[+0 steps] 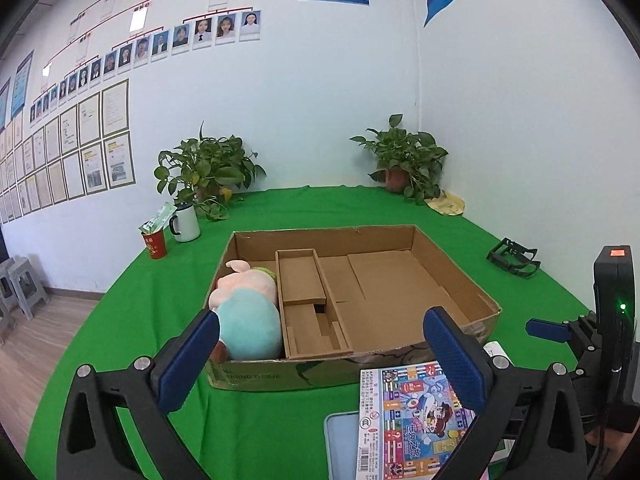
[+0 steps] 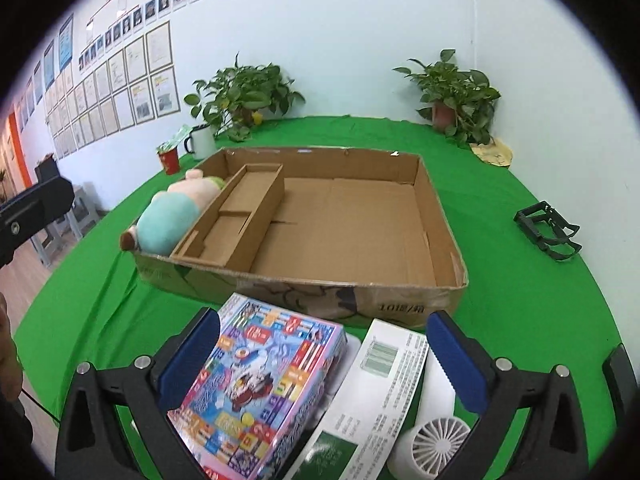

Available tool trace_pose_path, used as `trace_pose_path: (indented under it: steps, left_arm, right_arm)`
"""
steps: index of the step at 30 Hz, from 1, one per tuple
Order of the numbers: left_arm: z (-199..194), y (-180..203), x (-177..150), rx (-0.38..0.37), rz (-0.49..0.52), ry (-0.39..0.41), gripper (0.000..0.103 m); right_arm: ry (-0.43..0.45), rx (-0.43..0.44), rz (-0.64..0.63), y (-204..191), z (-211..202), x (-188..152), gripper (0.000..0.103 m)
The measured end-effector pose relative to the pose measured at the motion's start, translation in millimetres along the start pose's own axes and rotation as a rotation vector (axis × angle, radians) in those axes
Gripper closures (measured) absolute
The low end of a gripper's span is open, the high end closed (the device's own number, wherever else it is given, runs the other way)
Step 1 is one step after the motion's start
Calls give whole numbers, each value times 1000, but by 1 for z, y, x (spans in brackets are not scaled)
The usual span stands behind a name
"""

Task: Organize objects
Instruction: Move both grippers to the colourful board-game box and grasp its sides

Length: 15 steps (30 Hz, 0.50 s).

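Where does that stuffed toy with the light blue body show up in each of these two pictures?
Left wrist view: the stuffed toy lies left of centre, in the left end of the cardboard box, beside its inner divider.
Right wrist view: the stuffed toy is in the left middle, at the box's left end.
Shared landmark: the red cup beyond the box's left corner.

A plush toy lies in the cardboard tray's left compartment; a game box sits before the tray.
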<state>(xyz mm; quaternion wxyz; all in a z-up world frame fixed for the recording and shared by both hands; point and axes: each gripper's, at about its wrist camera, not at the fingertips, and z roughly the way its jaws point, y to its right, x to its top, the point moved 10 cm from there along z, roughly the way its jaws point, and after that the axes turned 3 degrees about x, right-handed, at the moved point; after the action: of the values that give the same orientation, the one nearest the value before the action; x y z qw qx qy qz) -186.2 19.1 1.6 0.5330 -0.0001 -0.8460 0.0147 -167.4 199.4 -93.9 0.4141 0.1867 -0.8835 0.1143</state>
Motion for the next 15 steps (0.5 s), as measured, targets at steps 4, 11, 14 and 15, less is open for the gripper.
trace_pose_path:
  steps: [4, 11, 14, 15]
  left_arm:
    - [0, 8, -8, -28, 15, -27, 0]
    - [9, 18, -40, -257, -27, -210, 0]
    - [10, 17, -54, -313, -34, -255, 0]
    - [13, 16, -59, -327, -43, -273, 0]
  right_arm:
    - [-12, 28, 1, -3, -7, -8, 0]
    - [-79, 215, 133, 7, -19, -32, 0]
    - [-110, 274, 169, 5, -25, -49, 0]
    - [-120, 313, 188, 0, -28, -55, 0]
